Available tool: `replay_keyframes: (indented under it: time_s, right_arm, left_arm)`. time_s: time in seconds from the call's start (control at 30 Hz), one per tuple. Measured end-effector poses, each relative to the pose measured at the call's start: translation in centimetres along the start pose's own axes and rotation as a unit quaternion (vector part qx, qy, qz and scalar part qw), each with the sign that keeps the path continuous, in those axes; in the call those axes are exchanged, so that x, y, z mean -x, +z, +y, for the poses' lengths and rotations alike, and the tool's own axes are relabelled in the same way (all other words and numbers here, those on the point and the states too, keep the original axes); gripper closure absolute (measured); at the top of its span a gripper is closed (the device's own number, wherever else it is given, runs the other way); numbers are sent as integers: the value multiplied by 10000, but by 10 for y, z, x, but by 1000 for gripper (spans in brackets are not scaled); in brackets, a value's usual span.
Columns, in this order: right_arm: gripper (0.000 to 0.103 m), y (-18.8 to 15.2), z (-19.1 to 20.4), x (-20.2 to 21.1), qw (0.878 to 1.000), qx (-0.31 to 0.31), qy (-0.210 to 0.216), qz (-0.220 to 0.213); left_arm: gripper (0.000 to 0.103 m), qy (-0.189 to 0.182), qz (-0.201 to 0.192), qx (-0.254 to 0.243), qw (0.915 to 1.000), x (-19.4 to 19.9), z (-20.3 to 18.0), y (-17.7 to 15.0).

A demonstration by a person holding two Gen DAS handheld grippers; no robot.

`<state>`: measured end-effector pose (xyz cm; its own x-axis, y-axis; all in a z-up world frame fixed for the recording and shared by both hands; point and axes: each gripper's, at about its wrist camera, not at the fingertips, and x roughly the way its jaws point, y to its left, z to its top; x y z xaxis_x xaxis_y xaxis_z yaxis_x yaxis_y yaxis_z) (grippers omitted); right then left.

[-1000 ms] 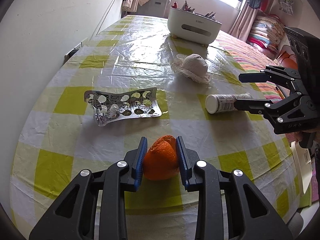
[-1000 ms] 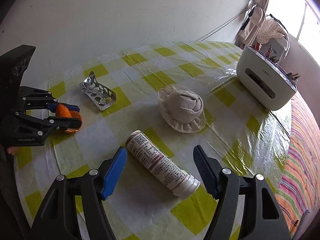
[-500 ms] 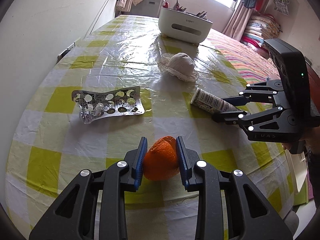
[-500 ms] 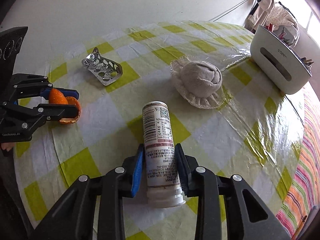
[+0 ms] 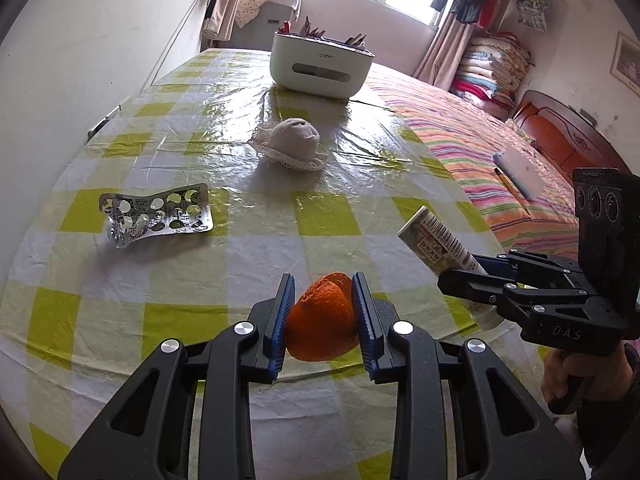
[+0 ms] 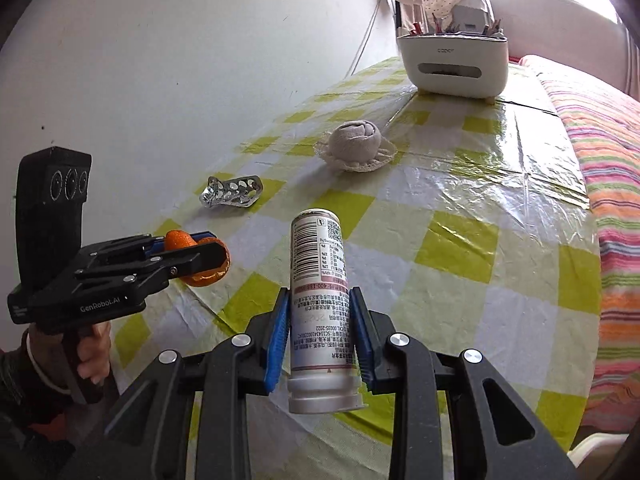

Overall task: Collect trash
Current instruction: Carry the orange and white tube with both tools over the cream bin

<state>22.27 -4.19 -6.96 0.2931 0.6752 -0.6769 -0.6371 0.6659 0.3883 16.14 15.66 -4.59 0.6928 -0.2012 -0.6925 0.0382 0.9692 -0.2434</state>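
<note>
An orange peel [image 5: 320,320] sits between the blue pads of my left gripper [image 5: 322,280], which is shut on it just above the checked tablecloth [image 5: 120,300]. The right wrist view shows the same left gripper [image 6: 212,242] and peel [image 6: 208,276] at the left. My right gripper [image 6: 319,293] is shut on a white labelled tube [image 6: 318,248], held clear of the table with its capped end toward the camera. In the left wrist view the right gripper [image 5: 460,270] holds that tube [image 5: 432,240] at the right edge. A used silver blister pack [image 5: 160,212] lies on the cloth.
A rolled grey sock on a lace doily [image 5: 294,140] rests mid-table. A white bin [image 5: 320,66] with wrappers in it stands at the far end. A striped cover [image 5: 480,140] runs along the right with a flat pale object [image 5: 520,176] on it. A wall borders the left side.
The right gripper closed on the tube, lifted it off the table and rolled, carrying it toward the near right edge. The left gripper drew back a little, still holding the peel.
</note>
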Motion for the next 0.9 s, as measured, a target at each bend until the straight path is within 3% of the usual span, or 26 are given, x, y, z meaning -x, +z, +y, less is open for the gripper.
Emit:
replay_keyframes:
  time_s: [0.17,0.37,0.5,0.9]
  right_arm:
    - [74,-16,-3,44,9931,-976,254,-599]
    - [74,-52,-1,63,9868,-1409,37,-803]
    - [74,-61,-7,92,9783,-1622,-156,-1279]
    - [74,-128,-1,167,9348,-2246,-970,-2576]
  left_arm:
    - [74,-256,-94,-1,9996,5,-20,-5]
    - [74,-420,-138,-100,9990,8,-46,-8]
    - [74,-526,-162,-106,9984,10,-59,-9]
    - [74,-819,-195,-408,9956,14,-113,-12]
